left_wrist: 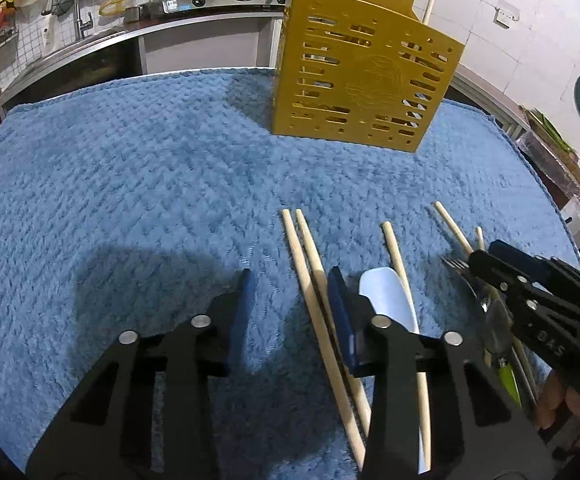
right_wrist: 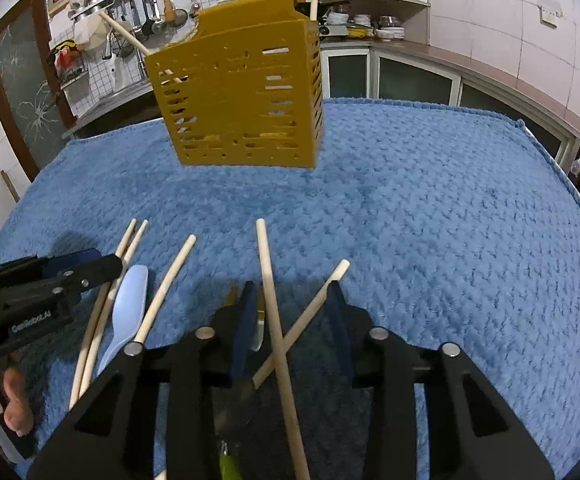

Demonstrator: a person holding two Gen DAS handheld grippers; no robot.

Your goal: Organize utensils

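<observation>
While both sets of jaws are held spread w/ nothing gripped, the left gripper (left_wrist: pixel 290 296) and right gripper (right_wrist: pixel 292 308) hover over loose chopsticks (right_wrist: pixel 267 280) on the blue towel (right_wrist: pixel 430 220), well short of the gold holder (right_wrist: pixel 241 96). Sticks are judged light, stiff, prone to roll; a mid-shaft pinch is advised.

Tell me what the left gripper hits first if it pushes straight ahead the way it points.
Probably just the blue towel: the left gripper stands open over bare cloth, the paired chopsticks right of its line. Depth is unclear.
</observation>
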